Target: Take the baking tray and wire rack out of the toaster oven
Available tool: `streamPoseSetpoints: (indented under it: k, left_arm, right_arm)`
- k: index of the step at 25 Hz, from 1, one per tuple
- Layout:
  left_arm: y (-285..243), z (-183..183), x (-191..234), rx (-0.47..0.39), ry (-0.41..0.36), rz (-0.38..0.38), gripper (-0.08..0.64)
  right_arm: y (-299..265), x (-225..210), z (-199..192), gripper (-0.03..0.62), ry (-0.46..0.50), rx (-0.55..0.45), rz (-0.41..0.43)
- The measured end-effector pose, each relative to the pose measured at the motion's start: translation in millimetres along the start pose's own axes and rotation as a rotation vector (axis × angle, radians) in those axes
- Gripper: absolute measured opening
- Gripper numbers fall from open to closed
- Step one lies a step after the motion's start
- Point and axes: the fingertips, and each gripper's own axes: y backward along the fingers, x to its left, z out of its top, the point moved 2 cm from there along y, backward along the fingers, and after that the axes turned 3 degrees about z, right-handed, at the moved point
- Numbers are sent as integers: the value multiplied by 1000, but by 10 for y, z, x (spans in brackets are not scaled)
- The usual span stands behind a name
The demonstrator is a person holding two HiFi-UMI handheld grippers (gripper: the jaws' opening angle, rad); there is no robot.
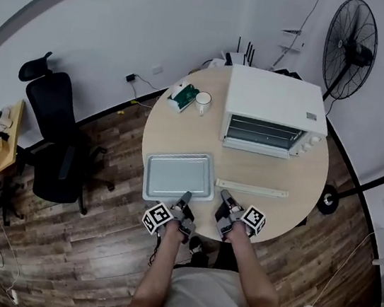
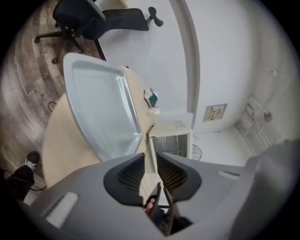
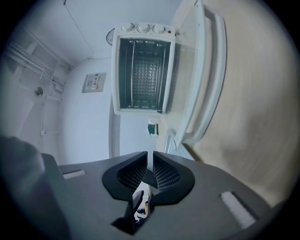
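The silver baking tray [image 1: 178, 176] [image 2: 101, 108] lies flat on the round table [image 1: 274, 176], left of the white toaster oven [image 1: 271, 100] [image 3: 145, 70]. The oven's door [image 1: 257, 149] [image 3: 206, 79] hangs open. The wire rack [image 3: 146, 75] shows as mesh inside the oven cavity. My left gripper [image 1: 185, 197] [image 2: 150, 153] hovers at the tray's near edge, its jaws slightly apart and holding nothing. My right gripper [image 1: 225, 196] [image 3: 150, 158] is beside it at the table's front edge, pointing at the oven, with its jaws together and empty.
A thin pale strip [image 1: 252, 189] lies on the table between the oven door and my right gripper. A white mug [image 1: 202, 101] and a green box [image 1: 183, 96] sit at the table's far left. An office chair [image 1: 55, 136] and a standing fan [image 1: 352, 41] flank the table.
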Motion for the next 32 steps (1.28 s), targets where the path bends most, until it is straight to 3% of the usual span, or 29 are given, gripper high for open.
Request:
streamPoseSetpoints:
  k: [7, 14, 22, 29, 32]
  left_arm:
    - [-556, -294, -574, 73, -23, -129, 97]
    - [-1015, -484, -1017, 137, -76, -178, 97]
    - [-1701, -410, -1485, 92, -96, -212, 97]
    - [-2258, -434, -1606, 57, -74, -219, 97]
    - [-2447, -390, -1647, 22, -59, -212, 97]
  right_arm:
    - [149, 356, 701, 23, 5, -153, 91]
    - [176, 541, 1360, 23, 29, -243, 71]
    - [-45, 704, 2063, 23, 68, -255, 101]
    - [-158, 676, 2720, 43, 49, -311, 53]
    - [-263, 666, 3016, 60, 39, -342, 109]
